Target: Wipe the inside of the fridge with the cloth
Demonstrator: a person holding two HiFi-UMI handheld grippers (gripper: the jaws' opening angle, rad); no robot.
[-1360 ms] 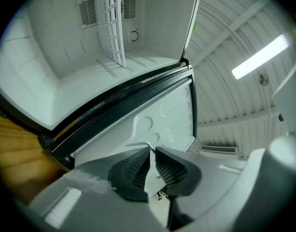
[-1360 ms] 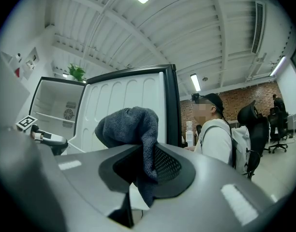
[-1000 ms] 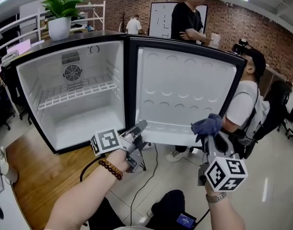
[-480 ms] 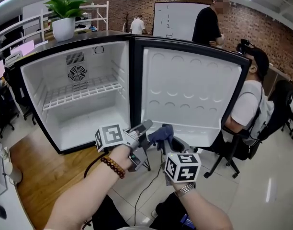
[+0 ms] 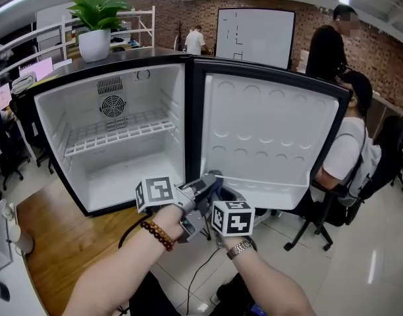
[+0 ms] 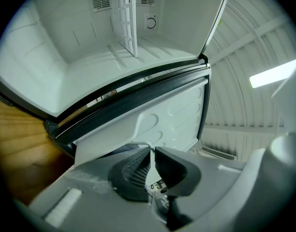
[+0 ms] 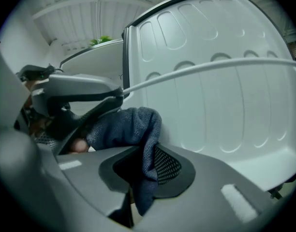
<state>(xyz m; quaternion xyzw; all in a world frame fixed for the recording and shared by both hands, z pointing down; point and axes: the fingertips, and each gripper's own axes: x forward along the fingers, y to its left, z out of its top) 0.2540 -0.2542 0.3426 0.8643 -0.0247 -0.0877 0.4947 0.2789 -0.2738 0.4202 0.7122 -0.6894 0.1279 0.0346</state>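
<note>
The wipe itself has not begun: this looks like the approach, with the cloth point(image 7: 126, 127) carried in front of the open fridge point(image 5: 56, 120) rather than inside it. The right gripper point(image 7: 147, 153) has its fingers closed on a fold of the dark blue cloth, most of which bunches up beyond the fingertips. In the head view both grippers sit low at centre, just beside each other, in front of the post between the cavity at left and the door point(image 5: 267, 137) swung out to the right. The left gripper point(image 6: 152, 151) has its fingers drawn almost together with only a slit between them, and they hold nothing. The next move probably calls for carrying the cloth leftward and into the cavity, past the black frame, then pressing the bunched part flat on a white wall or the floor under the wire shelf point(image 5: 119, 131). The idle left gripper would need to keep clear. No brand or label can be read on the fridge. The whiteboard point(image 5: 255, 37) at upper centre bears faint marks too small to read, and the grippers' cubes show only square patterns.
</note>
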